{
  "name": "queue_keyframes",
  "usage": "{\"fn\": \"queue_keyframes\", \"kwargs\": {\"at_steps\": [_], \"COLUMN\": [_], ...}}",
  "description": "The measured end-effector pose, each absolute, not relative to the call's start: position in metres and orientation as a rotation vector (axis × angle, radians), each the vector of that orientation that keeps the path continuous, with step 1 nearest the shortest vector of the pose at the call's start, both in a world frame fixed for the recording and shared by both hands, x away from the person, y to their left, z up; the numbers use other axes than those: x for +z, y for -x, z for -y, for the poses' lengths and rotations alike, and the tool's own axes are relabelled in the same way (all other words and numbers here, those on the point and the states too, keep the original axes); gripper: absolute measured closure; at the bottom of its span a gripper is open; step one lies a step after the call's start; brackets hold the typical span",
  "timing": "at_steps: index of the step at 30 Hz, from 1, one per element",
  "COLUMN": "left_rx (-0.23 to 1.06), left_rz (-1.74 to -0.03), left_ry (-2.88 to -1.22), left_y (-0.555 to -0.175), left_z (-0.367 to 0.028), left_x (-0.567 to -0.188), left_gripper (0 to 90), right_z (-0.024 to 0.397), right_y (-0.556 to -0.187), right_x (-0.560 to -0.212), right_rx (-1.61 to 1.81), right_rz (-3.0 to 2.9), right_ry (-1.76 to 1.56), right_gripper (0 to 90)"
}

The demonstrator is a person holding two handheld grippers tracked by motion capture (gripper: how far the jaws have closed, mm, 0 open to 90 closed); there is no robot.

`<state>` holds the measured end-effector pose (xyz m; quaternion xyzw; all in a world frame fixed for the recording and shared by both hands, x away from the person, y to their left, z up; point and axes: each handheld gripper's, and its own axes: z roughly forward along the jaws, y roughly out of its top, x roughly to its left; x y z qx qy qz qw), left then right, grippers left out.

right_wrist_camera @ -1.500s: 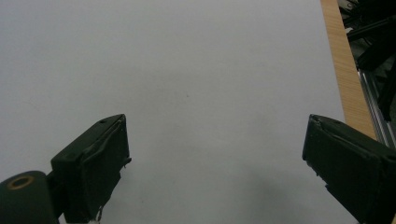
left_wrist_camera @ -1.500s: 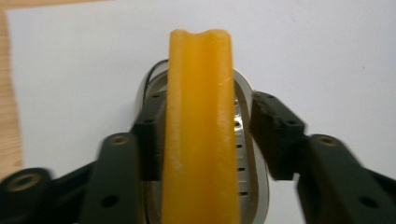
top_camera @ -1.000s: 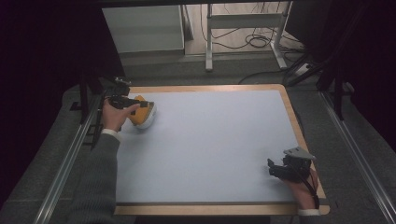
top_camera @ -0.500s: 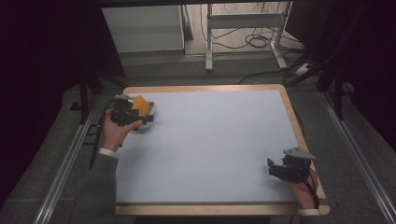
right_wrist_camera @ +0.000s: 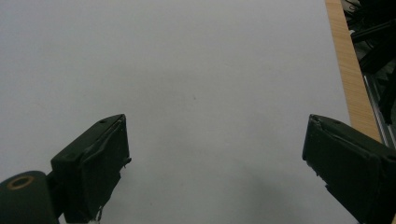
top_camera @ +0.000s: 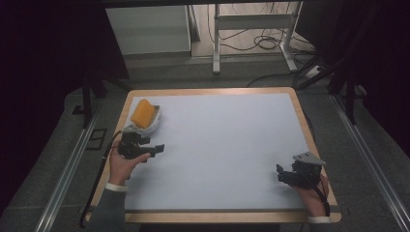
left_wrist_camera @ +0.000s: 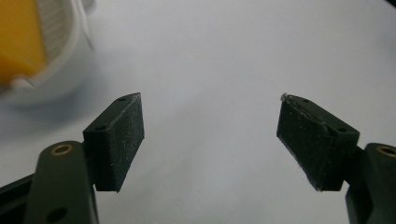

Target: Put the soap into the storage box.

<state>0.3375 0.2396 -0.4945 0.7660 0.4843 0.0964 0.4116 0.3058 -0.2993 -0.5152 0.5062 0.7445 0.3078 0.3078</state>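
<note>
Left gripper (top_camera: 157,147): has drawn back toward the person from the far-left corner, where a second ago it stood over the bowl. Jaws wide apart, nothing between the pads (left_wrist_camera: 119,140); in the left gripper view only bare mat lies between them. Judgement: the placing step looks done, the bowl set down and let go, the hand now retreating to a rest spot.

Right gripper (top_camera: 285,175): same place as a second ago, near the near-right corner of the table, jaws likewise wide apart and empty. In the right gripper view the mat runs ahead of the pads (right_wrist_camera: 95,168); the wooden table edge (right_wrist_camera: 348,60) lies beyond and outside the one jaw.

White bowl (top_camera: 150,123): just beyond the left gripper, off to the outer side of its jaws, apart from them. It stands on the mat with a yellow sponge-like block (top_camera: 141,112) propped in it, tilted. In the left gripper view the bowl (left_wrist_camera: 70,56) sits up and outside the jaw seen on the left.

Count: two grippers, one bowl, one yellow block, one light mat (top_camera: 222,145) on one table.
</note>
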Motion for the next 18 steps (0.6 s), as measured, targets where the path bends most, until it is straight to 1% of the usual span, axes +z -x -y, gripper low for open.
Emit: {"fn": "queue_keyframes", "kwargs": {"at_steps": [7, 9, 12, 15, 18], "left_rx": [0.184, 0.198, 0.198, 0.231, 0.230], "left_rz": [-1.245, -1.247, -1.242, -1.239, -1.238], "left_ry": [-1.931, -1.949, -1.930, -1.886, -1.892], "left_y": [-0.328, -0.327, -0.326, -0.323, -0.322], "left_z": [-0.242, -0.242, -0.241, -0.240, -0.240], "left_x": [-0.515, -0.516, -0.515, -0.515, -0.516], "left_gripper": [23.1, 23.0, 23.0, 23.5, 23.6], "right_z": [0.300, 0.300, 0.299, 0.298, 0.299], "right_y": [-0.306, -0.306, -0.306, -0.306, -0.306], "right_x": [-0.515, -0.515, -0.515, -0.515, -0.514], "right_rx": [0.814, 0.814, 0.814, 0.814, 0.823], "right_rz": [-1.968, -1.968, -1.969, -1.969, -1.961], "right_ry": [-1.337, -1.336, -1.336, -1.332, -1.323], "right_gripper": [7.2, 7.2, 7.2, 7.2, 7.1]}}
